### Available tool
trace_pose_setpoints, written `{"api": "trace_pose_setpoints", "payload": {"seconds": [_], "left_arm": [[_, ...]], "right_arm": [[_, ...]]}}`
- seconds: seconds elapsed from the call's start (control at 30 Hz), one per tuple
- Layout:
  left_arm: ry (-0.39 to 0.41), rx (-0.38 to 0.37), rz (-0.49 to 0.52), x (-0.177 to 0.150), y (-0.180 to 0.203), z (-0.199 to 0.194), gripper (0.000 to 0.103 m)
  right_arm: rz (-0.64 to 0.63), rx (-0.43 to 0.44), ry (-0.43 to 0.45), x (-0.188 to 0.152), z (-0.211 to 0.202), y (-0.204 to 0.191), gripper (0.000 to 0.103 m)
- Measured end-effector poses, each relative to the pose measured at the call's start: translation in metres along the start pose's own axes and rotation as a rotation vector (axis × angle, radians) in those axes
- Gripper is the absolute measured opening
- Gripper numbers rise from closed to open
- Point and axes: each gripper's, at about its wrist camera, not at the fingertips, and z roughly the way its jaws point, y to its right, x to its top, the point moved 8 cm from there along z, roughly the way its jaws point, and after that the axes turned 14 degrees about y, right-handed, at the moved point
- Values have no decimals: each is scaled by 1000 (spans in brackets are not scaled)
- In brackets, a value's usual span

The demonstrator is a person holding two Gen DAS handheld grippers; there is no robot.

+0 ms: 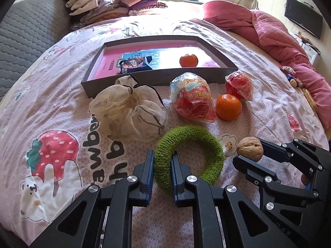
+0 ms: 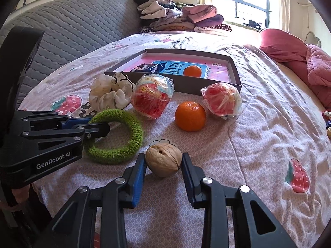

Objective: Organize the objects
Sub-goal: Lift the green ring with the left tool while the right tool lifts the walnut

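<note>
A green knitted ring (image 1: 209,144) (image 2: 132,122) lies on the bedsheet. My left gripper (image 1: 162,158) (image 2: 97,125) is shut on the ring's near left side. A walnut (image 1: 250,149) (image 2: 163,158) lies to its right, and my right gripper (image 2: 163,161) (image 1: 250,155) is shut on it. Beyond lie an orange (image 1: 228,107) (image 2: 190,115), two wrapped red snack packs (image 1: 192,97) (image 1: 239,85), and a white drawstring pouch (image 1: 128,111). A grey box (image 1: 157,78) (image 2: 233,64) holds another orange (image 1: 188,60) and a dark packet (image 1: 135,63).
Folded clothes (image 1: 111,2) are piled at the bed's far end. A pink quilt (image 1: 275,35) runs along the right side. A grey padded headboard (image 2: 68,24) stands on the left. Small items (image 1: 293,78) lie by the quilt.
</note>
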Motion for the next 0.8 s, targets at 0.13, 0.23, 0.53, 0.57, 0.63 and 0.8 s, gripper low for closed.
{"api": "trace_pose_setpoints", "payload": {"seconds": [0.13, 0.23, 0.53, 0.57, 0.63, 0.8], "left_arm": [[17, 1, 2, 3, 0, -8, 15], [30, 5, 6, 6, 0, -15, 14], [64, 12, -6, 15, -4, -32, 14], [68, 12, -7, 16, -4, -34, 15], [79, 12, -9, 18, -4, -38, 14], [99, 20, -4, 23, -4, -44, 14]], "right_arm": [[0, -6, 13, 3, -5, -1, 35], [7, -7, 25, 6, -9, -2, 35], [17, -5, 57, 15, -19, -7, 35], [18, -4, 61, 16, -20, -8, 35], [17, 0, 70, 19, -22, -10, 35], [20, -1, 86, 23, -26, -10, 35]]}}
